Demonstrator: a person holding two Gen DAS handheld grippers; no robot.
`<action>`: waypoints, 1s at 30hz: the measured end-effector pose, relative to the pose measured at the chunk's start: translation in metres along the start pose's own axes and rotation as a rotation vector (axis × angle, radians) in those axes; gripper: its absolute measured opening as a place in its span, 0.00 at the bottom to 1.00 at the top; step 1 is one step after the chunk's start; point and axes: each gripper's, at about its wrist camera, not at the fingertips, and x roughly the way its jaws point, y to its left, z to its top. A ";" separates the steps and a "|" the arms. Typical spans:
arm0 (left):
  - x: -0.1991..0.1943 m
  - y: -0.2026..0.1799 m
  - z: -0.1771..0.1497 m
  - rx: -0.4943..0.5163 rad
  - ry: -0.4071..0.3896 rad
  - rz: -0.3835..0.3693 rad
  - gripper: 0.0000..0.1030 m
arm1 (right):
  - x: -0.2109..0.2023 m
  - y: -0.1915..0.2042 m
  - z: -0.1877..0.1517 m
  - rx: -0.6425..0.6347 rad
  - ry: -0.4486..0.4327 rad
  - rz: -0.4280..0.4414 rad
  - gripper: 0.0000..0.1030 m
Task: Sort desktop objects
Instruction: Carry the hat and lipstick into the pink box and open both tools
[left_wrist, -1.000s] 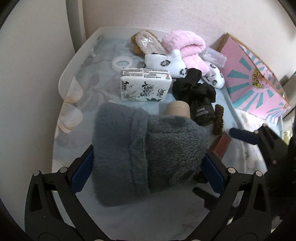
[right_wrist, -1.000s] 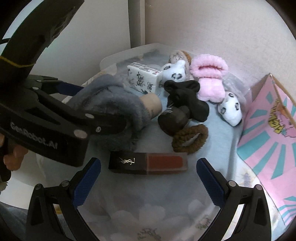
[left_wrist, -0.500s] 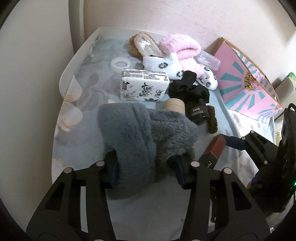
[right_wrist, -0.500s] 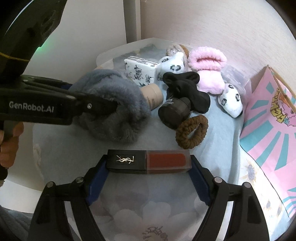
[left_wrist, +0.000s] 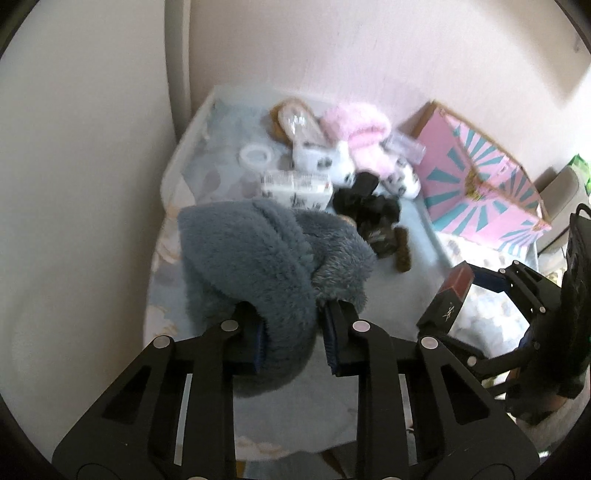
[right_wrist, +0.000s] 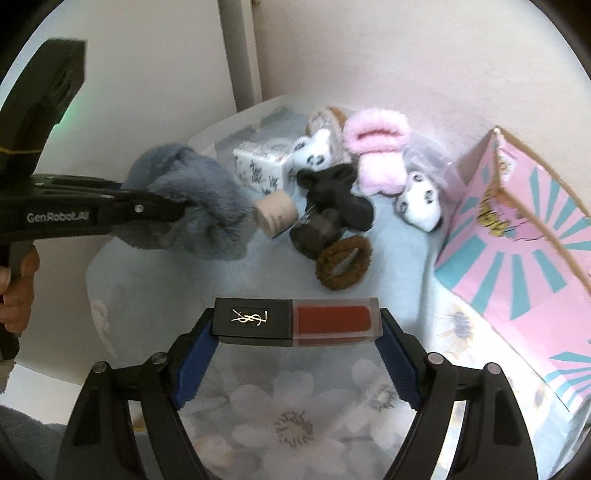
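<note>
My left gripper (left_wrist: 293, 336) is shut on the near edge of a fluffy grey-blue slipper (left_wrist: 266, 273), which hangs lifted above the table; the right wrist view shows the same slipper (right_wrist: 195, 210) clamped at the left. My right gripper (right_wrist: 295, 328) is shut on a black and red lipstick tube (right_wrist: 295, 321), held crosswise by its two ends and raised off the cloth. The tube (left_wrist: 448, 299) also shows at the right of the left wrist view.
On the floral cloth (right_wrist: 288, 406) lie a tissue pack (left_wrist: 295, 186), a white ring (left_wrist: 256, 157), pink slippers (right_wrist: 376, 151), panda socks (right_wrist: 419, 201), a black scrunchie (right_wrist: 336, 188), a dark jar (right_wrist: 314, 230), a beige tube (right_wrist: 275, 214) and a brown hair tie (right_wrist: 343, 262). A pink box (right_wrist: 517, 229) stands right.
Both grippers went from wide open to shut, the left on the grey slipper and the right on the lipstick tube. Both have since lifted their objects off the cloth.
</note>
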 end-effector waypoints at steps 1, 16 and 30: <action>-0.009 -0.002 0.004 0.007 -0.013 0.007 0.21 | -0.007 -0.003 0.002 0.009 -0.005 -0.002 0.77; -0.087 -0.112 0.128 0.245 -0.215 -0.089 0.21 | -0.148 -0.108 0.070 0.227 -0.166 -0.250 0.77; 0.046 -0.253 0.167 0.438 -0.042 -0.237 0.21 | -0.133 -0.239 0.043 0.319 -0.016 -0.352 0.77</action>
